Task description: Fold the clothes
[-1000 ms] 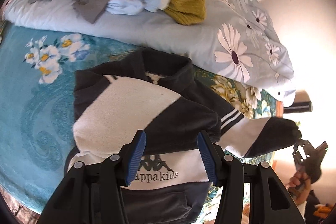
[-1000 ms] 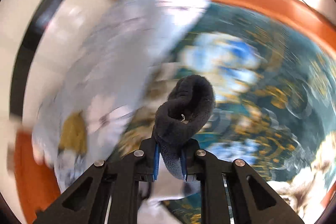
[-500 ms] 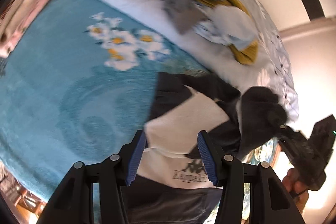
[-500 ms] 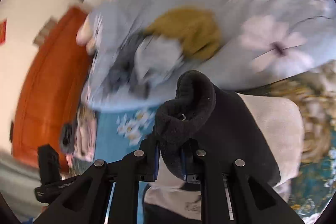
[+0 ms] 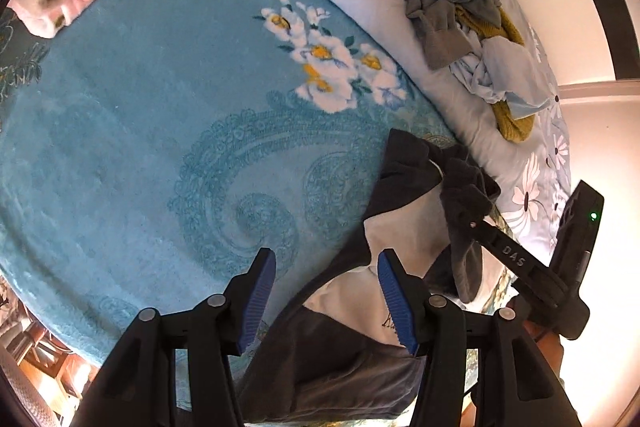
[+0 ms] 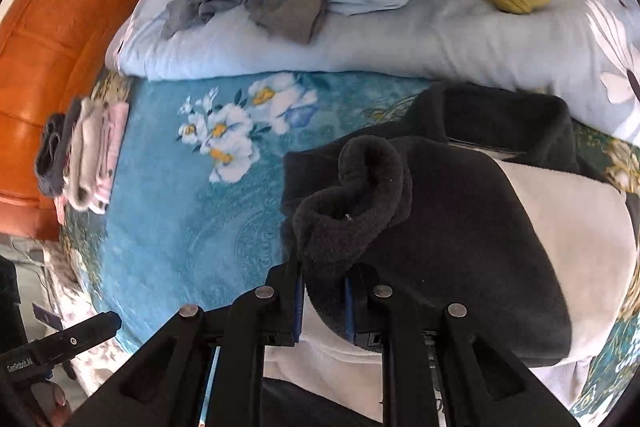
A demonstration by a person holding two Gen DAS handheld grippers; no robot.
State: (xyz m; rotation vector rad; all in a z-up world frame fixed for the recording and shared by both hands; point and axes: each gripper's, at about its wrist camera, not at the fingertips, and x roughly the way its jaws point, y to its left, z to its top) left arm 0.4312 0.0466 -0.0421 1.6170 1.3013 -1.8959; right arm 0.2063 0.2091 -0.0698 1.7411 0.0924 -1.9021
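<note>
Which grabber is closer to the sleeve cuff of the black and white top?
Right. The right gripper is shut on the dark cuff, which bulges just past its jaws. The left gripper hangs open over the top's side edge, apart from the cuff.

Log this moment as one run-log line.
fold clothes | right hand-held gripper: shut on sleeve cuff, over sweatshirt | left hand-held gripper: open, empty

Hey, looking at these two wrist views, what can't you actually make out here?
- Sweatshirt logo, left wrist view: mostly covered by the left claw.
- Its hem, both views: cut off at the bottom edge.
- Cuff end, right wrist view: buried inside the right claw.
- Folded stack, right wrist view: blurred near the rim.
</note>
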